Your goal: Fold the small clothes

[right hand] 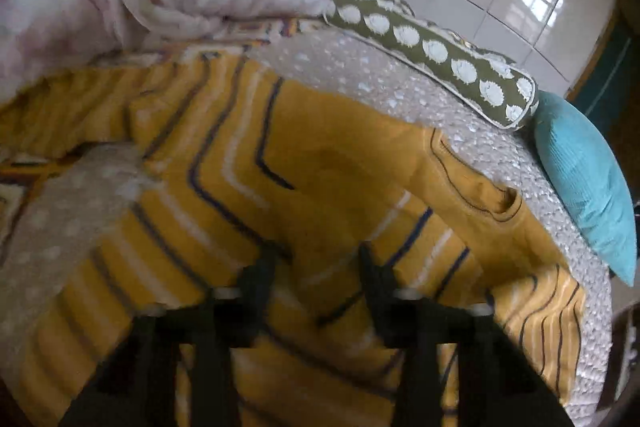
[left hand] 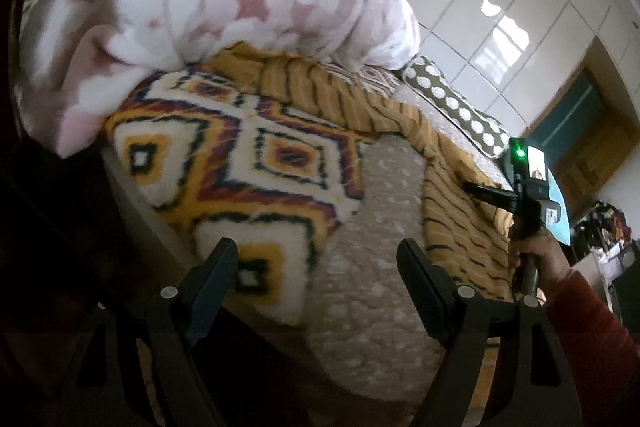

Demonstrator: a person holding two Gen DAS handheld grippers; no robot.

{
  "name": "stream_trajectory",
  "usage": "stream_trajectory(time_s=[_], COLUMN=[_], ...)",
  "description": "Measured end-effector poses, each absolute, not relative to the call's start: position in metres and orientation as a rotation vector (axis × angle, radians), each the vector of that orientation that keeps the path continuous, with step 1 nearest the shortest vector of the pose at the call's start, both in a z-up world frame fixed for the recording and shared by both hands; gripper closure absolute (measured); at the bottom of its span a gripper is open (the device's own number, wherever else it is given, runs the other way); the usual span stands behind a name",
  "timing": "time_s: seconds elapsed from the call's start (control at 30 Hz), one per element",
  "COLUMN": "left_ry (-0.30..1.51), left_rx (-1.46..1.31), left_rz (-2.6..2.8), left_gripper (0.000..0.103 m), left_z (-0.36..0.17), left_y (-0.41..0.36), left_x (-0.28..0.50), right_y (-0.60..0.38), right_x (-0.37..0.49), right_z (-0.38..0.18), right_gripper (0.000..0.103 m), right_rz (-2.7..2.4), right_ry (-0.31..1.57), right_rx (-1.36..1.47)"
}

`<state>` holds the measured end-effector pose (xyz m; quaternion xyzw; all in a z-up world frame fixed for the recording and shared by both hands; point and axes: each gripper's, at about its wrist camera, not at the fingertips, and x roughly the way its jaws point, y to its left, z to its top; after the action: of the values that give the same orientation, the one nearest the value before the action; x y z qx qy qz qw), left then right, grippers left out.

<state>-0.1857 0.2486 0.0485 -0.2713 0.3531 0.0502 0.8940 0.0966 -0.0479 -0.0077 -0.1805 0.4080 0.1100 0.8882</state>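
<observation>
A small mustard-yellow striped shirt (right hand: 328,163) lies spread on the grey dotted bed cover, collar to the right. It also shows in the left wrist view (left hand: 452,187) as a rumpled striped strip. My right gripper (right hand: 316,259) hovers open just above the shirt's middle, jaws apart, nothing between them; its body, held in a hand, shows in the left wrist view (left hand: 524,187). My left gripper (left hand: 316,251) is open and empty above the bed's near edge, left of the shirt.
A folded patterned blanket (left hand: 224,155) lies left of the shirt. A pink floral quilt (left hand: 208,3) is piled behind it. An olive dotted bolster (right hand: 436,51) and a teal cushion (right hand: 588,183) lie along the far side. White cabinet doors (left hand: 500,11) stand behind.
</observation>
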Motion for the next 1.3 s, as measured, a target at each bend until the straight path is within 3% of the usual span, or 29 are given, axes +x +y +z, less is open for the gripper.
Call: stream_trajectory(time_s=[0.03, 0.23, 0.37, 0.43, 0.53, 0.8, 0.83, 0.9, 0.93, 1.13, 1.3], left_ry=[0.734, 0.730, 0.685, 0.664, 0.652, 0.812, 0.829, 0.865, 0.885, 0.790, 0.745], left_rx=[-0.568, -0.627, -0.641, -0.620, -0.583, -0.392, -0.411, -0.422, -0.419, -0.419, -0.336], left_rz=[0.108, 0.123, 0.142, 0.174, 0.237, 0.340, 0.321, 0.303, 0.304, 0.200, -0.007], left_gripper=[0.023, 0.023, 0.020, 0.014, 0.013, 0.013, 0.019, 0.057, 0.098, 0.099, 0.099], left_z=[0.046, 0.043, 0.059, 0.066, 0.065, 0.021, 0.016, 0.012, 0.012, 0.069, 0.138], left_y=[0.252, 0.269, 0.283, 0.293, 0.316, 0.356, 0.359, 0.362, 0.362, 0.325, 0.232], left_x=[-0.186, -0.172, -0.148, -0.131, -0.096, 0.006, 0.014, 0.029, 0.035, 0.022, 0.030], right_y=[-0.049, -0.034, -0.001, 0.001, -0.022, -0.116, -0.128, -0.150, -0.158, -0.213, -0.254], right_x=[0.102, 0.080, 0.068, 0.047, 0.018, -0.036, -0.041, -0.051, -0.056, -0.076, -0.091], right_z=[-0.011, 0.019, 0.008, 0.016, 0.029, 0.033, 0.030, 0.024, 0.022, 0.010, 0.010], right_gripper=[0.099, 0.098, 0.095, 0.090, 0.073, 0.071, 0.071, 0.071, 0.071, 0.071, 0.071], right_rz=[0.200, 0.255, 0.462, 0.467, 0.496, 0.463, 0.447, 0.399, 0.375, 0.292, 0.267], right_ry=[0.865, 0.778, 0.878, 0.837, 0.806, 0.853, 0.855, 0.848, 0.843, 0.832, 0.783], right_rx=[-0.379, -0.249, -0.250, -0.260, -0.177, 0.036, 0.059, 0.091, 0.098, 0.216, 0.316])
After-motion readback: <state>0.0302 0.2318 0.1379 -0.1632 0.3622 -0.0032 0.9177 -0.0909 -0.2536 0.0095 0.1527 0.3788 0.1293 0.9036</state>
